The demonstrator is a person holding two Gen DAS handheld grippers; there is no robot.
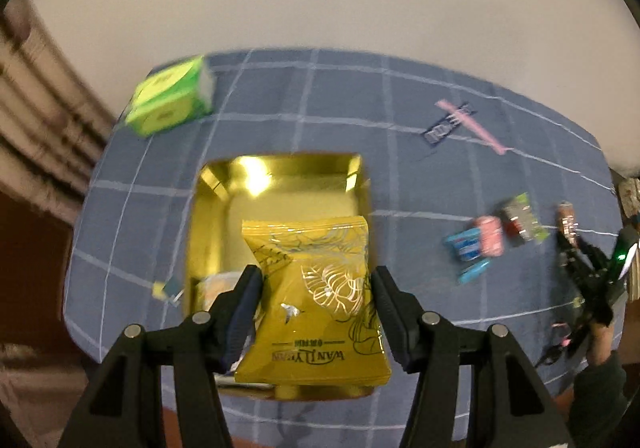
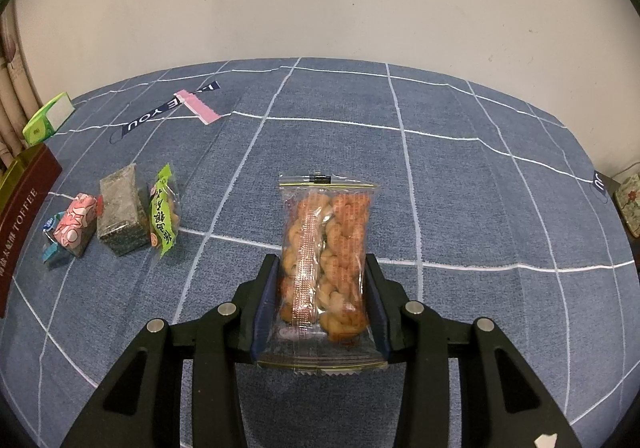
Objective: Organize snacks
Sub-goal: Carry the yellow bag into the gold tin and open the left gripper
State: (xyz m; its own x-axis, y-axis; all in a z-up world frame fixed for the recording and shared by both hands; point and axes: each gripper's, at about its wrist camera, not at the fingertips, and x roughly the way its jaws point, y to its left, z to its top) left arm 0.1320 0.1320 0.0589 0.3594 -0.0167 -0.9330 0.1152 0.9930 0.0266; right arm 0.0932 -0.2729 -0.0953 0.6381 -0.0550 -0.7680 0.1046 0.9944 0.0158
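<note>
Left tool (image 1: 316,284): clamped on soft gold pouch (image 1: 316,308), above tray (image 1: 212,208).
Right tool (image 2: 322,288): light, crinkly twist-snack packet (image 2: 326,248) held mid-body; group at ten o'clock.

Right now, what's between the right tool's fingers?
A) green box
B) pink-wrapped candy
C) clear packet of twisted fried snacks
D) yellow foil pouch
C: the right wrist view shows the right tool clamped on the clear packet of twisted fried snacks, both pads against its sides; the yellow foil pouch is in the left tool above the gold tray.
</note>
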